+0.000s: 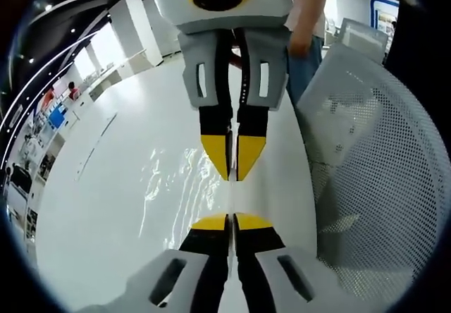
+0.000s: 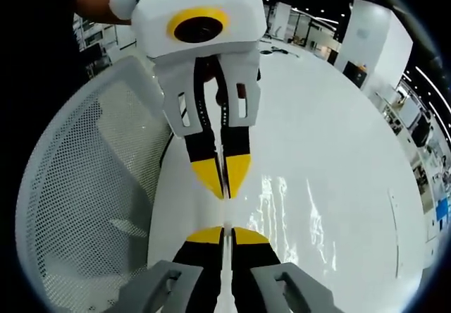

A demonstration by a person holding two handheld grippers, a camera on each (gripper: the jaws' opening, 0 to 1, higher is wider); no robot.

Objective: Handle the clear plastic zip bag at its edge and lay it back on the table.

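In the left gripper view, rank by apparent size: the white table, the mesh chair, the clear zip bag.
1. White table
2. Mesh chair, a close second; it sits nearer the camera, so true size is unsure
3. Clear zip bag, pinched at its edge between both grippers

My left gripper view: looks close along own jaws, down at white table [image 1: 106, 207], facing my right gripper [image 1: 232, 175] head-on. My right gripper view: mirror angle, facing my left gripper [image 2: 224, 194]. Shared: table, mesh chair [image 1: 380, 172], tip-to-tip meeting point.

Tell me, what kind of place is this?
Probably a big open hall, like a lab or showroom: a long white table, a mesh chair and lit displays further back.
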